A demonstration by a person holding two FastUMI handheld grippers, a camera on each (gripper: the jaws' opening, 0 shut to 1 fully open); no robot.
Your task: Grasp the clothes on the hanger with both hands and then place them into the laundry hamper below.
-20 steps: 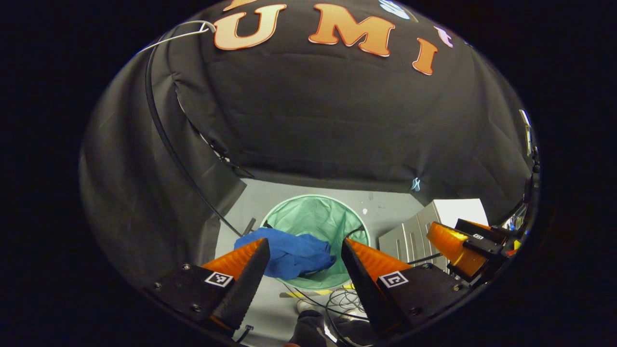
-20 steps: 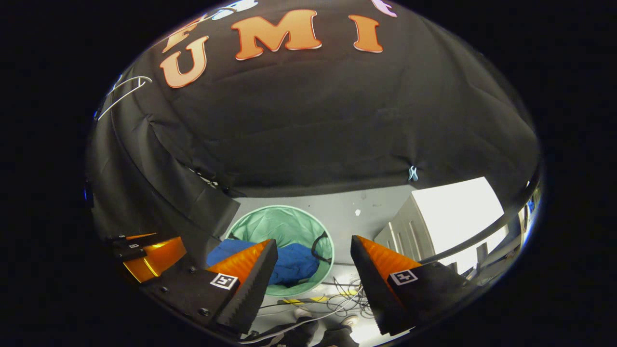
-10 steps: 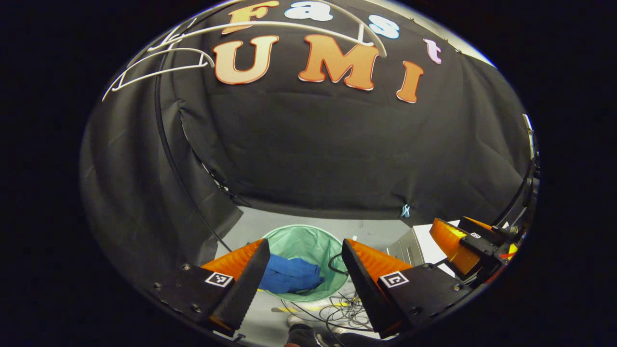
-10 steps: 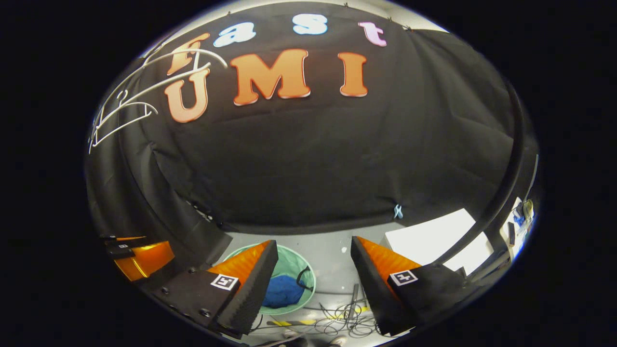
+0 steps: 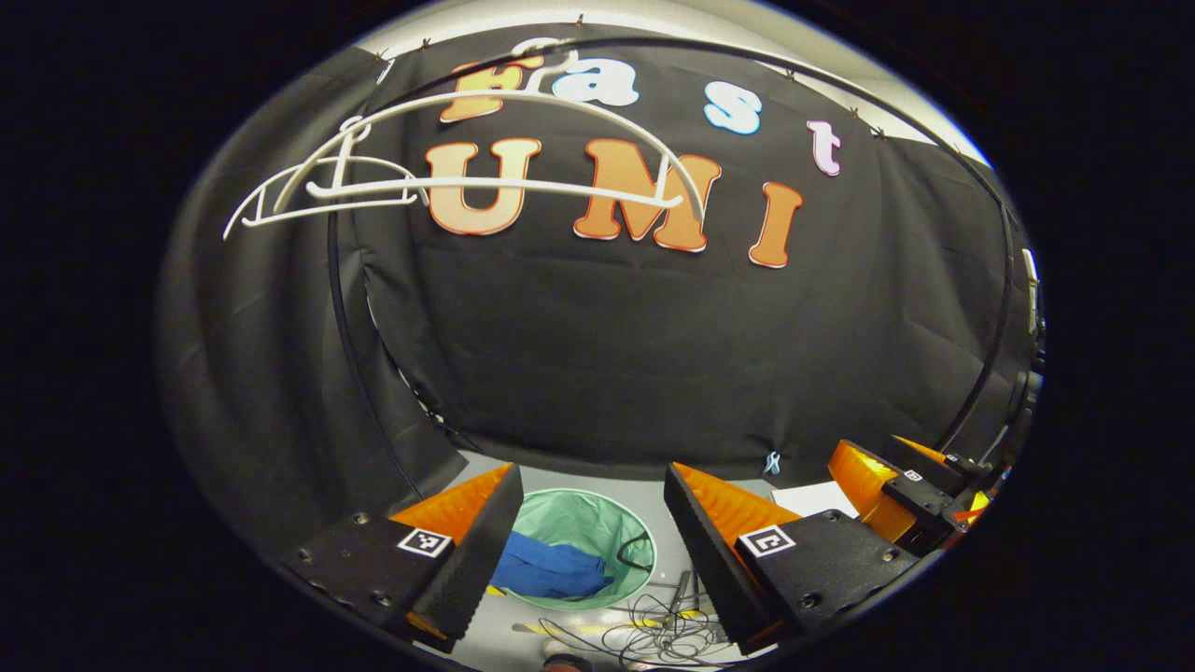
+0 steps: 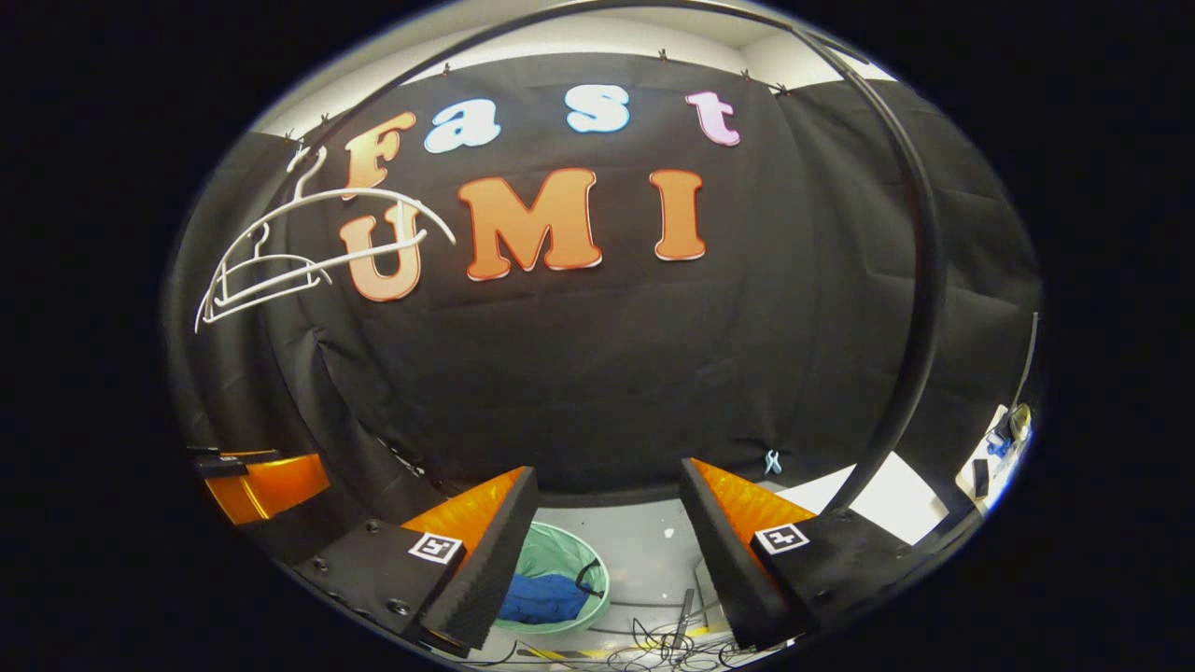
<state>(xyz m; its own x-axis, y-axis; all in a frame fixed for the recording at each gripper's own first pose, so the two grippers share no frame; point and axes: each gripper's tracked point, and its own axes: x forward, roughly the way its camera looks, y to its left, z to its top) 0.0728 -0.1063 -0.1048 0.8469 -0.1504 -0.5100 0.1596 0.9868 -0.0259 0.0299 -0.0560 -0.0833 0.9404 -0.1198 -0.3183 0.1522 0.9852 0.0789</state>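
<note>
I find the blue garment (image 5: 553,571) lying crumpled in a loose heap inside the laundry hamper (image 5: 597,525), low in the frame of the left gripper view, seen between my left gripper's (image 5: 586,551) fingers. The cloth is a solid blue, bunched into soft folds, and sits toward the lower left part of the hamper's interior. In the right gripper view the same garment (image 6: 541,597) appears at the bottom centre, in the hamper (image 6: 560,560) just right of the near finger. The hamper is round, with pale green mesh walls and a dark handle loop at its right rim; it stands on the grey floor (image 6: 644,560), with a tangle of cables (image 5: 653,625) beside it toward the bottom edge. The white hangers (image 5: 448,177) hang bare at the upper left of the left gripper view, and at the left of the right gripper view (image 6: 280,261). My left gripper stands released, fingers spread wide with nothing between them. My right gripper (image 6: 611,560) is likewise released and holding nothing. A white cabinet top (image 6: 887,495) shows at lower right.
</note>
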